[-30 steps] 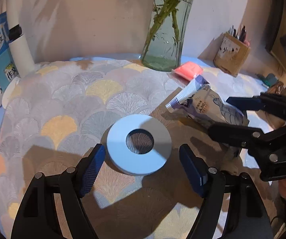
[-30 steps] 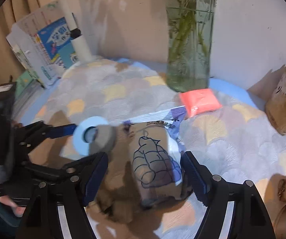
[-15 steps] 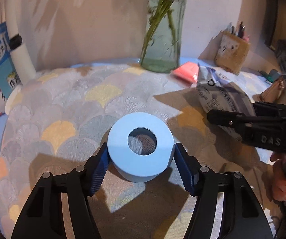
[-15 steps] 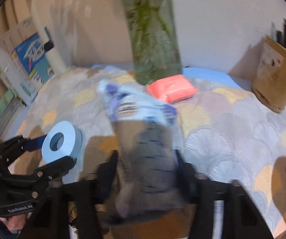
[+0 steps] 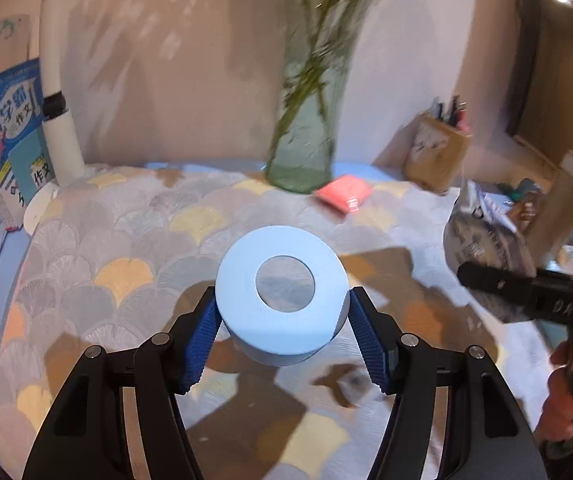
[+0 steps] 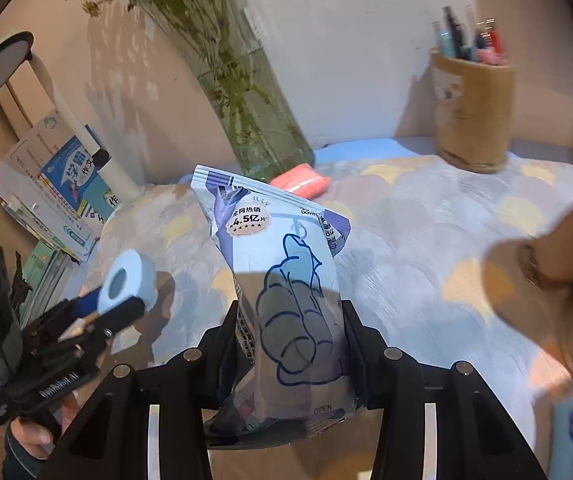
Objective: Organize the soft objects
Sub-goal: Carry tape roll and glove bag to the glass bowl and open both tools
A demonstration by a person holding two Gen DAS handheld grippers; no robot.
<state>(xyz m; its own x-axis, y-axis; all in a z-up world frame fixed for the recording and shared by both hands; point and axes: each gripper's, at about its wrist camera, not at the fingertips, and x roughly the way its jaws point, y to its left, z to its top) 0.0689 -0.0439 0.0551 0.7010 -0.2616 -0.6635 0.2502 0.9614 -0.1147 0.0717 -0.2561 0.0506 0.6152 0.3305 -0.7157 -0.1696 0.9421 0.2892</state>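
A white paper roll [image 5: 282,300] with a round hole sits between the blue pads of my left gripper [image 5: 282,324], which is shut on it and holds it above the patterned cloth [image 5: 126,264]. The same roll [image 6: 128,286] shows at the left of the right wrist view. My right gripper [image 6: 292,336] is shut on a soft blue-and-white tissue pack [image 6: 286,280], lifted upright off the cloth; that pack [image 5: 482,236] appears at the right of the left wrist view. A pink soft packet [image 5: 344,194] lies by the vase.
A glass vase [image 5: 306,136] with green stems stands at the back. A brown pen holder [image 6: 472,112] is at the back right. Books [image 5: 2,148] and a white lamp post [image 5: 60,120] line the left side. A tan bag [image 6: 558,280] lies at the right.
Both grippers closed, the left on the roll and the right on the tissue pack, and lifted them off the cloth. The right gripper swung the pack rightward and upright.
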